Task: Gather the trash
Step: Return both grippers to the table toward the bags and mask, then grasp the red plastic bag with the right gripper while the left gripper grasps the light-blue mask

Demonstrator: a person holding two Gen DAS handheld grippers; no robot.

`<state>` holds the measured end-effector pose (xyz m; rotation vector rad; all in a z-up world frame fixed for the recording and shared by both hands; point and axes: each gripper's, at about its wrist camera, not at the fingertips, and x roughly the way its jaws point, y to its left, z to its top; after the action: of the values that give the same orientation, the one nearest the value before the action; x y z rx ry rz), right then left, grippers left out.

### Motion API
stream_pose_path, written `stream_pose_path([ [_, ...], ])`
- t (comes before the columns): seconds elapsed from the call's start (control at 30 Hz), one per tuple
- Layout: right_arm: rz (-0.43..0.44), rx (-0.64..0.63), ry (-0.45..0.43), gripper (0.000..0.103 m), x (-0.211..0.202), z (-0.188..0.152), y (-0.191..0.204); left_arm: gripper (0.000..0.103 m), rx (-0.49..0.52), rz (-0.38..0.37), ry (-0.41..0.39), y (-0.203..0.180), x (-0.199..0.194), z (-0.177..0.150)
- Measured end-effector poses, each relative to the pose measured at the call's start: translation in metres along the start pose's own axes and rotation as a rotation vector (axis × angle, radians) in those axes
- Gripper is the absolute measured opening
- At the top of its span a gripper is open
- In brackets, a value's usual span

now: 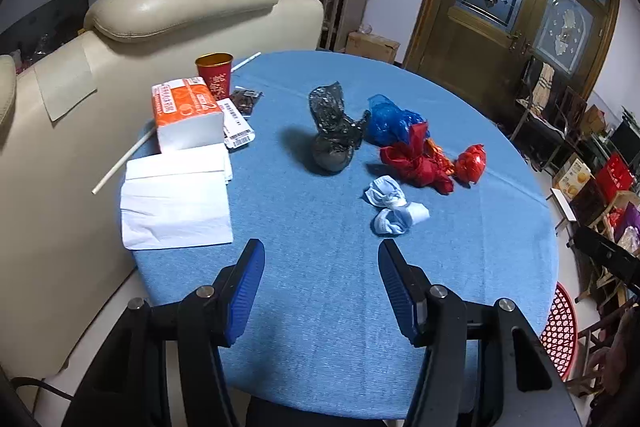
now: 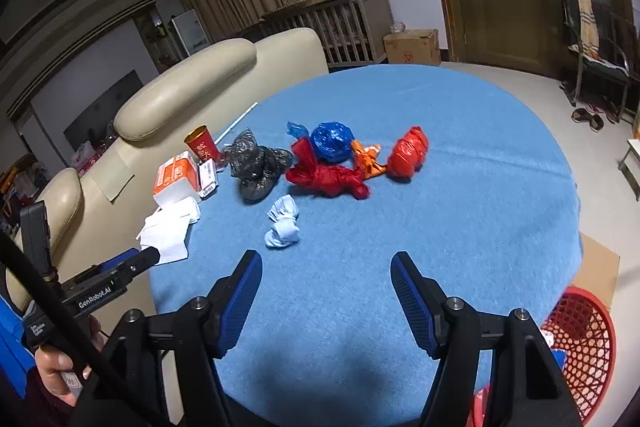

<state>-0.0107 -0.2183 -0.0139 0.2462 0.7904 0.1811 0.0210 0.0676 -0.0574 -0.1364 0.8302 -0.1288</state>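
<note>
Blue tablecloth [image 1: 320, 307] holds crumpled bags [image 1: 416, 163] beyond both open hand-held grippers.

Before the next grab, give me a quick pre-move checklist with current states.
1. Left tongs empty and open: ok.
2. Right tongs empty and open: ok.
3. Nearest trash, the crumpled white-blue wad, sits clear of the other pieces: ok.
4. Red basket stands below the table edge by the right tongs: ok; how full it is, cannot tell.
5. Black bag, blue bag and red bags lie bunched together, some touching: not ok for a clean single pick.
6. Tissue pack and red cup count as trash: cannot tell.
</note>
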Motion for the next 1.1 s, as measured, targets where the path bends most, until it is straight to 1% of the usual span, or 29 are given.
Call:
stream_pose_path([
  [0.13,-0.044,-0.041,0.015,0.070,0.009,0.005,0.012,0.060,-0.006,0.018,-0.008,0.004,-0.001,0.001],
  [0.2,-0.062,-0.061,0.030,0.070,0.015,0.008,0.016,0.060,0.005,0.023,0.000,0.003,0.001,0.002],
  [0.4,-0.083,-0.054,0.051,0.070,0.030,0.010,0.013,0.060,0.011,0.016,0.027,-0.001,0.011,0.001],
  [0.57,-0.093,-0.020,0.077,0.070,0.044,0.010,-0.002,0.060,0.033,0.000,0.080,-0.012,0.030,0.002],
  [0.8,-0.103,0.027,0.100,0.070,0.066,0.018,-0.027,0.060,0.077,-0.037,0.115,-0.040,0.060,0.017],
  [0.9,-0.112,0.055,0.101,0.070,0.077,0.028,-0.042,0.060,0.092,-0.058,0.139,-0.053,0.078,0.023],
  [1.1,-0.123,0.180,0.082,0.070,0.109,0.059,-0.083,0.060,0.094,-0.100,0.177,-0.074,0.111,0.033],
])
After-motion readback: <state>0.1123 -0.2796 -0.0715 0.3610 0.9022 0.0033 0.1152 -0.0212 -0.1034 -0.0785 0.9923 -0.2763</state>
